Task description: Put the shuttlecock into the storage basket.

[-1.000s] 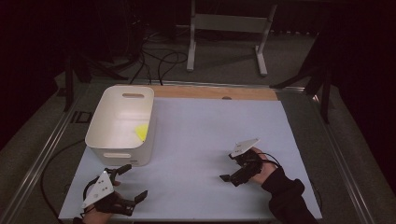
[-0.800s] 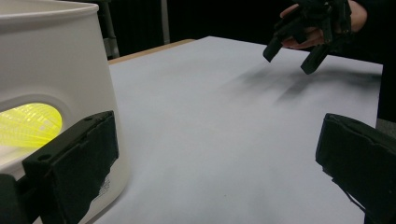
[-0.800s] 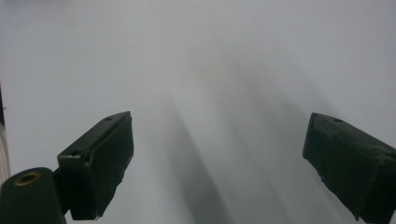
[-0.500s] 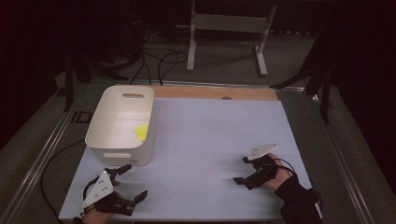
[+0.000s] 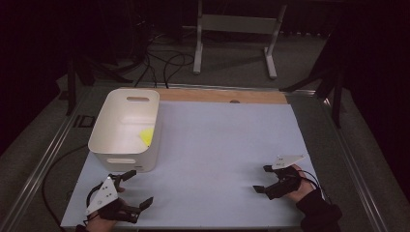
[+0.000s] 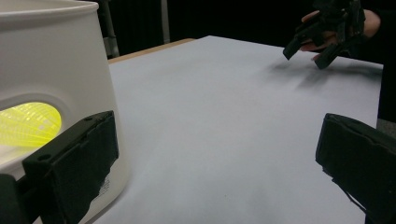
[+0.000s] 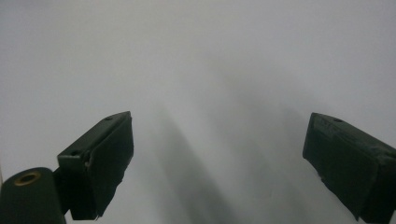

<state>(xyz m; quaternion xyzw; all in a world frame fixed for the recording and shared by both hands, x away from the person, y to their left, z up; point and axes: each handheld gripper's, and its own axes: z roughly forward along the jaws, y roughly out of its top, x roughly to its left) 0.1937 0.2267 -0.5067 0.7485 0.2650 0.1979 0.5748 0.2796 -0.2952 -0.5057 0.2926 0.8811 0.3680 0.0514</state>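
Observation:
A white plastic tub (image 5: 124, 126) stands at the left of the pale sheet, with a yellow object (image 5: 146, 135) inside against its right wall. The same yellow object (image 6: 29, 122) glows through the handle hole of the tub (image 6: 56, 70) in the left gripper view. My left gripper (image 5: 138, 187) is open at the front left, just in front of the tub, nothing between its jaws. My right gripper (image 5: 261, 179) is open at the front right, low over bare sheet. It also appears far off as the right gripper (image 6: 306, 49). In its own view the right gripper (image 7: 217, 158) faces bare sheet.
The pale sheet (image 5: 222, 150) covers most of the table, with a wooden strip (image 5: 222, 95) along the far edge. A metal stand (image 5: 237, 29) and cables (image 5: 164, 63) lie on the floor beyond. Metal rails run along both table sides.
My right gripper has drawn back toward the front right corner of the sheet. The left gripper and the tub have stayed where they were.

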